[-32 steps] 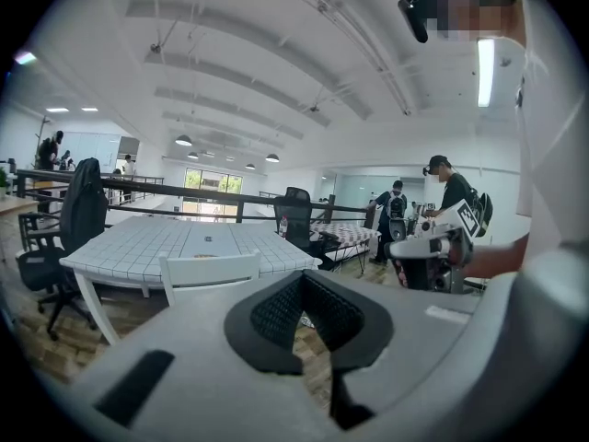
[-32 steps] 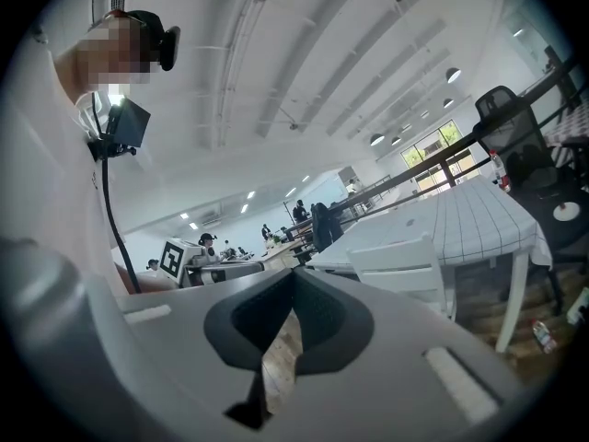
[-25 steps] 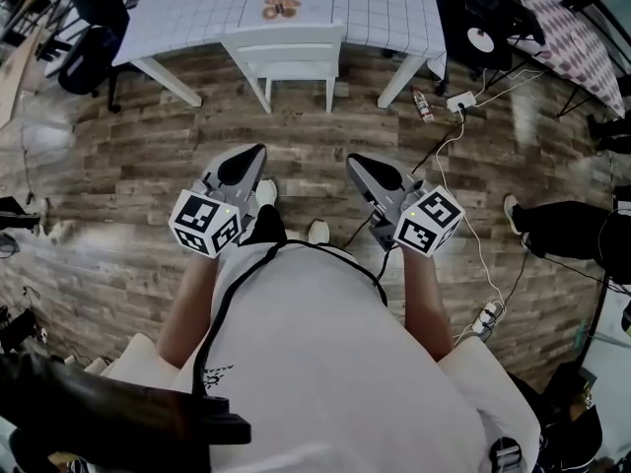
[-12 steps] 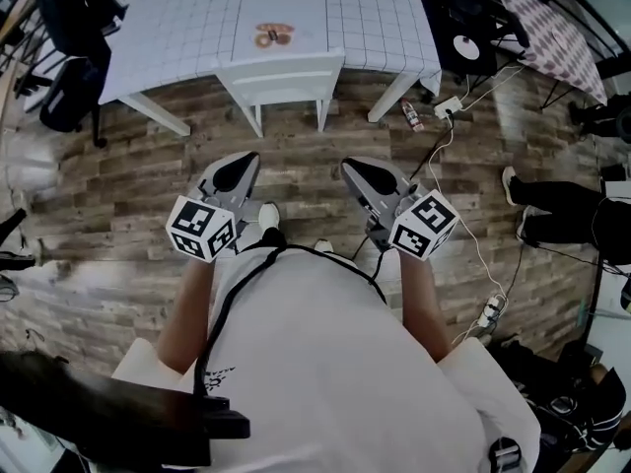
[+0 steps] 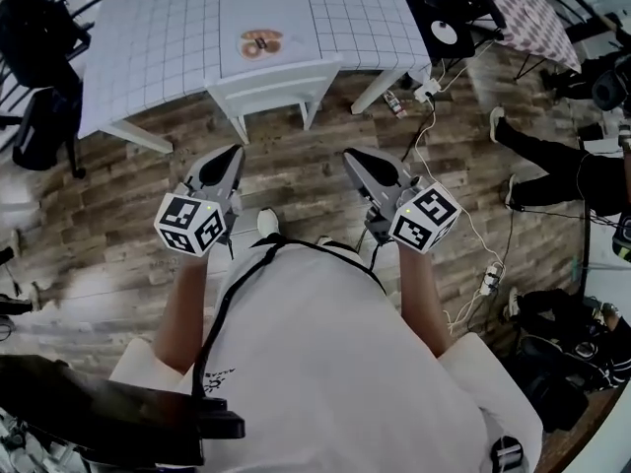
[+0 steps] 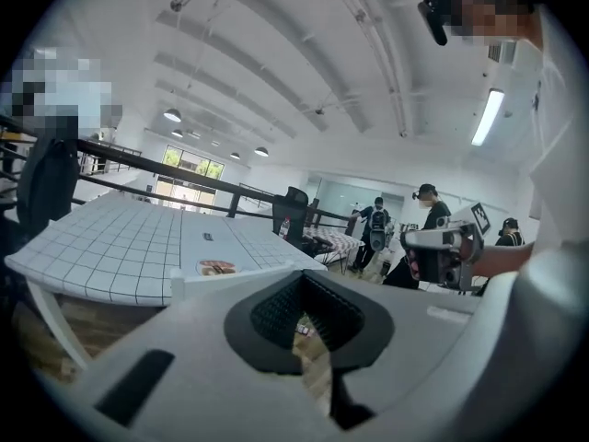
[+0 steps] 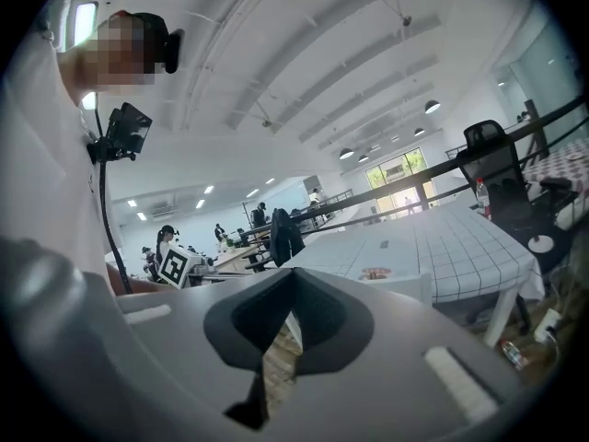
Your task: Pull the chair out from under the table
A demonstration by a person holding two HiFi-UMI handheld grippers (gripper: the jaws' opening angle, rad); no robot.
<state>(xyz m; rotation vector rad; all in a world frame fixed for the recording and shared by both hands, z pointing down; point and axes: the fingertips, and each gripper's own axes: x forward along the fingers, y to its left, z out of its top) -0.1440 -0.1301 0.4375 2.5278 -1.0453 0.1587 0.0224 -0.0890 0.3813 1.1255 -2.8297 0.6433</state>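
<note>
Grey and empty, both grippers hang at mid-frame with their jaws pressed together: the left gripper [image 5: 235,152] left of centre, the right gripper [image 5: 351,156] beside it, over the wood plank floor [image 5: 296,170]. Farther up, the white chair [image 5: 274,79] stands tucked under the checked table [image 5: 148,37], well apart from both.

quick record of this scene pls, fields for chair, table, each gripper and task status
chair: white chair, tucked against the near edge of the table, nothing touching it
table: checked-cloth table, with a small dish of food near the chair
left gripper: left gripper, jaws shut, empty, over the wood floor, short of the chair
right gripper: right gripper, jaws shut, empty, also short of the chair
task status: chair not yet gripped or pulled out
</note>
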